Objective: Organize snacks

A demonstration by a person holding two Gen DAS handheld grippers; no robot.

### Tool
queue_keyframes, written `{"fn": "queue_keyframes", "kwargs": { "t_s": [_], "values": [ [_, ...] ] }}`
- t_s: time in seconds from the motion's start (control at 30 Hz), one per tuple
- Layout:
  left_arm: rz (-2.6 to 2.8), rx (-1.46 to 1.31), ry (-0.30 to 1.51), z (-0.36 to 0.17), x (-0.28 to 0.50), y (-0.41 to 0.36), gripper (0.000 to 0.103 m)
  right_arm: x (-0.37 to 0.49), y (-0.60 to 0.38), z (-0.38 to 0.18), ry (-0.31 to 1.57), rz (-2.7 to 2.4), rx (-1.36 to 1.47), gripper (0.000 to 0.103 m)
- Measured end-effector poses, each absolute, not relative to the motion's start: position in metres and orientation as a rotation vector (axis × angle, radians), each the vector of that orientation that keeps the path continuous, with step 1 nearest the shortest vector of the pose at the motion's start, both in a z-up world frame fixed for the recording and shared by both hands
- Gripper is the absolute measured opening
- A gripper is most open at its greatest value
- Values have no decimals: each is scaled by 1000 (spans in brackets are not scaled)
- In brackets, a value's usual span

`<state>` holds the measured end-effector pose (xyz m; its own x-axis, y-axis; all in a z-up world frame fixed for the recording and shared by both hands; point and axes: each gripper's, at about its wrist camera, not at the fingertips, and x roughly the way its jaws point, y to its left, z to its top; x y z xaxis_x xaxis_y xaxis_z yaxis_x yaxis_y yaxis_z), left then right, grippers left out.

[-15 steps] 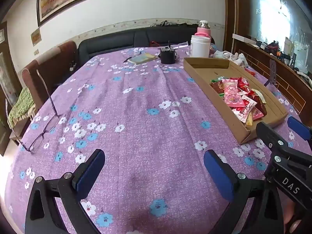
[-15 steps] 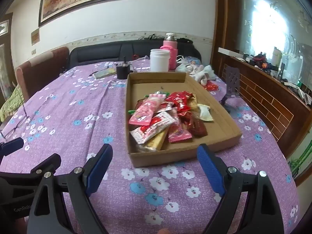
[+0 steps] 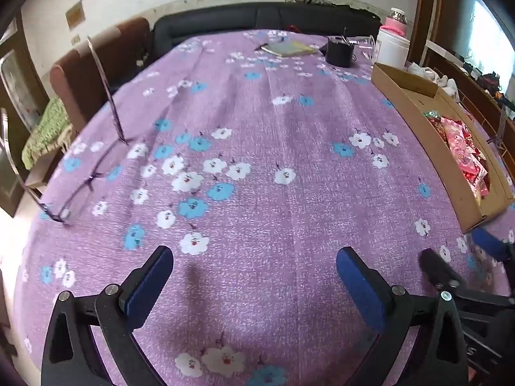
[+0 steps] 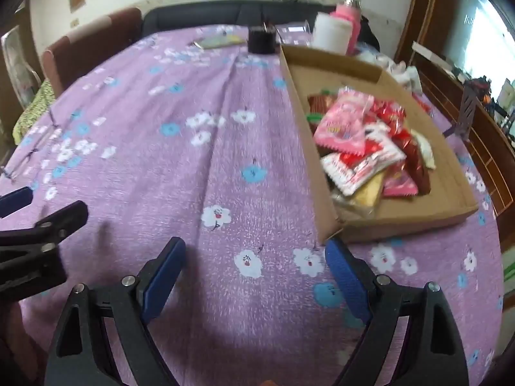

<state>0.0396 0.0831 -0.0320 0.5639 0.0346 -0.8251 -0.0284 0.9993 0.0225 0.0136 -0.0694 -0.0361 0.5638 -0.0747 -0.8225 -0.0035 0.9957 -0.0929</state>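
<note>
- On the purple cloth with white and blue flowers (image 3: 289, 193), the left gripper (image 3: 254, 276) hangs low with its blue-padded fingers spread wide and nothing between them.
- Beside it, the right gripper (image 4: 256, 267) is likewise spread and empty, its right fingertip just beside the near corner of the shallow brown cardboard tray (image 4: 415, 218).
- Inside that tray lies a heap of pink, red and yellow snack packets (image 4: 363, 148), gathered toward its near half; the far half shows bare cardboard.
- From the left wrist view, the same tray runs along the right edge, well apart from the left gripper, and the packets (image 3: 466, 154) show over its wall.
- At the cloth's left side rest thin-framed spectacles (image 3: 87, 173) with their arms standing up.
- Toward the far end stand a black pot (image 3: 339, 52), a flat yellow-green booklet (image 3: 288, 48), a white cylindrical jar (image 4: 331, 33) and a pink bottle (image 4: 351, 19) behind the jar.
</note>
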Motion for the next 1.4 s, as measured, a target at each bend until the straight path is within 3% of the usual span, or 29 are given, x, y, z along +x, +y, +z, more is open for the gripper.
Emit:
{"fn": "queue_keyframes", "kwargs": {
  "t_s": [0.2,1.4],
  "values": [
    [55,0,997,-43,55,81,102,25,-78,-37,1004,-68,13,103],
    [78,-30,984,-45,57,87,103,36,-88,-39,959,-126,62,103]
  ]
}}
